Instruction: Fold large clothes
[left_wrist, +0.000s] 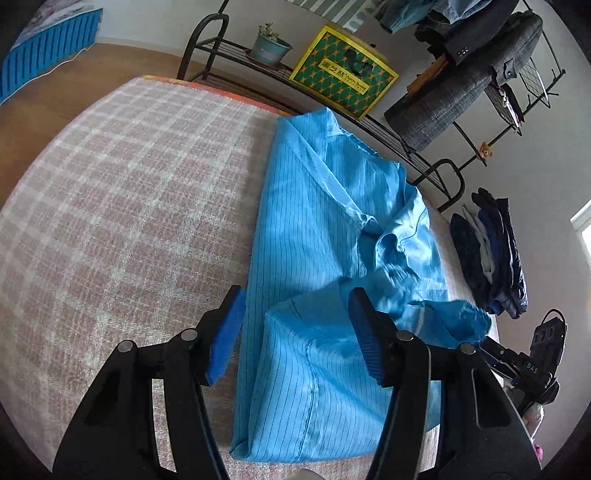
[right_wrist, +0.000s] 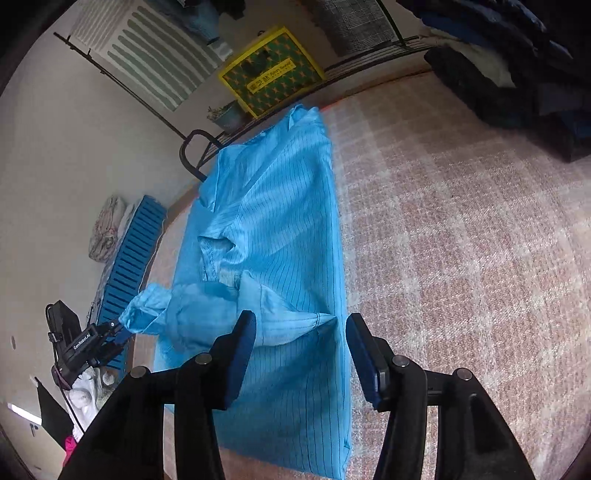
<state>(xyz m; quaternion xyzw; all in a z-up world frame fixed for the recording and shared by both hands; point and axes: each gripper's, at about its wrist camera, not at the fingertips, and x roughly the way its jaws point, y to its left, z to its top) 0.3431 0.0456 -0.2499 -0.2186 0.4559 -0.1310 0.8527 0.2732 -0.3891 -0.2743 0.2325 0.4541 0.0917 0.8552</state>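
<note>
A light blue pinstriped garment (left_wrist: 317, 206) lies lengthwise on the pink checked bed cover (left_wrist: 129, 184), folded into a long strip with a rumpled sleeve across its middle. My left gripper (left_wrist: 295, 325) hovers open over the near end, nothing pressed between its blue pads. In the right wrist view the same garment (right_wrist: 280, 221) runs away from my right gripper (right_wrist: 301, 350), which is also open above the near hem. The sleeve cuff (right_wrist: 142, 308) sticks out to the left, close to the tips of the left gripper (right_wrist: 114, 330); whether they touch I cannot tell.
A pile of dark folded clothes (left_wrist: 491, 254) sits on the bed's right side. Behind the bed, a black metal rack (left_wrist: 207, 44) holds a yellow-green box (left_wrist: 343, 74) and a potted plant (left_wrist: 269, 46). Coats (left_wrist: 472, 81) hang above.
</note>
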